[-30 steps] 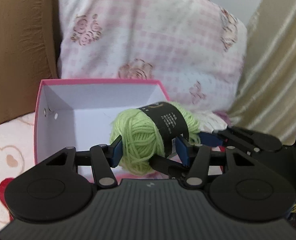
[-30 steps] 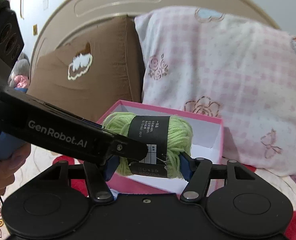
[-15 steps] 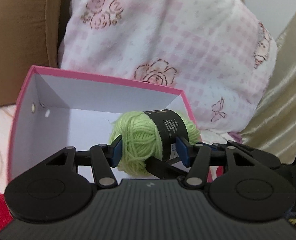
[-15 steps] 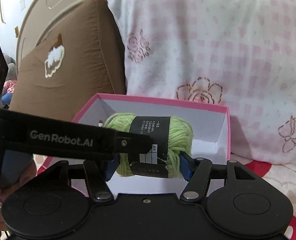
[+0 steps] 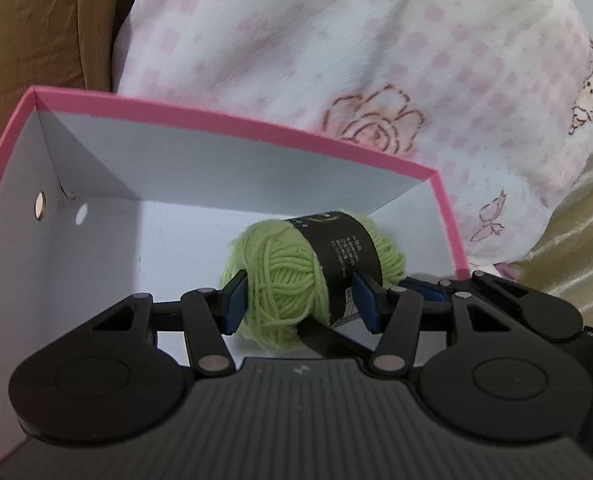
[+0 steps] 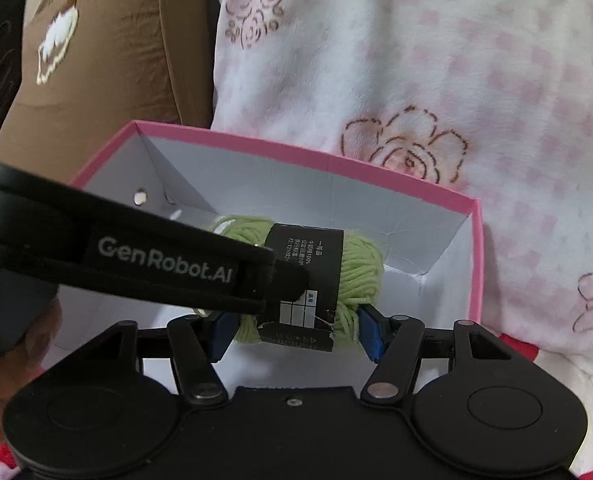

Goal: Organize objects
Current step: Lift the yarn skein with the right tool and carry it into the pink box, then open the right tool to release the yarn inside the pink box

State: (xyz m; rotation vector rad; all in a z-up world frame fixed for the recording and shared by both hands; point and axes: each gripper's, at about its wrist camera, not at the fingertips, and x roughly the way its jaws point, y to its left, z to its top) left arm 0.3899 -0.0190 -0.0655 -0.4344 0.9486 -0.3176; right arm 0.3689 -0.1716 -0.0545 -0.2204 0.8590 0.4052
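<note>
Inside pink box (image 5: 292, 128) | both tools clamp yarn (image 5: 284, 280) | box floor largely hidden

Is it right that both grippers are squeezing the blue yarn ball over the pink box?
Not quite: the yarn ball is green, not blue; only the gripper pads are blue. The left wrist view shows it clearly. The rest holds: the left gripper and right gripper both squeeze it over the pink box.
</note>
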